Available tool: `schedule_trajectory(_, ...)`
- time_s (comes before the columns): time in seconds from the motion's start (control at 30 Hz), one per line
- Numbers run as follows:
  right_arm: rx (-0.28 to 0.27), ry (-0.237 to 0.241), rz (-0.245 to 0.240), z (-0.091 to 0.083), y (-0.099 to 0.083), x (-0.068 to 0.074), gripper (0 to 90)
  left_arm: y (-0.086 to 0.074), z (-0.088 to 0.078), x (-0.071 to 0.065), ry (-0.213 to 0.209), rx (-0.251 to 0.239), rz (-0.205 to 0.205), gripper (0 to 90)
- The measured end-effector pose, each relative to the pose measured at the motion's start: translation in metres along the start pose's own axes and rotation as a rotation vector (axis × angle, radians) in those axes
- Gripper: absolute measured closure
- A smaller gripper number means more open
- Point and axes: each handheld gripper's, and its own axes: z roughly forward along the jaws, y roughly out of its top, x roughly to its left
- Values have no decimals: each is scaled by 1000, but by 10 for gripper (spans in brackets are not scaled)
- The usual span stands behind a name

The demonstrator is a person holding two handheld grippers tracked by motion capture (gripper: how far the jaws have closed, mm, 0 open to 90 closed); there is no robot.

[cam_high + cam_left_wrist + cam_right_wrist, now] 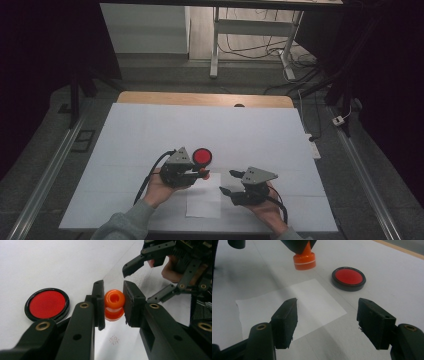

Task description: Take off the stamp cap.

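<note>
The left gripper (196, 173) has its jaws pinched on an orange stamp (114, 305), gripped by its rounded knob so that the wider, flat base points down and away from the pads, which looks like the right way to hold it for pressing a print. In the right gripper view the stamp (304, 260) hangs just above the white table cover (150, 130), near the far edge of a sheet of paper (287, 305) that lies flat between the two hands. A round red ink pad (202, 156) in a black case sits just beyond the left gripper, close enough for inking. The right gripper (228, 183) waits at the sheet's right side with jaws spread and empty, probably placed to steady the paper
</note>
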Motion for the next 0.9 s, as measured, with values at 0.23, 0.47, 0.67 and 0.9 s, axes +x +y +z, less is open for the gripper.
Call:
schedule_trajectory(0.23, -4, 27, -18, 8, 4, 7, 327, 1, 2, -1, -4, -1, 2, 722)
schedule_trajectory(0.47, 2, 40, -25, 15, 7, 11, 327, 1, 2, -1, -4, 3, 2, 722)
schedule_trajectory(0.67, 0, 53, -29, 22, 10, 15, 327, 1, 3, -1, -6, 7, 3, 722)
schedule_trajectory(0.9, 5, 58, -36, 29, 13, 18, 327, 0, 4, -1, -5, 8, 1, 722)
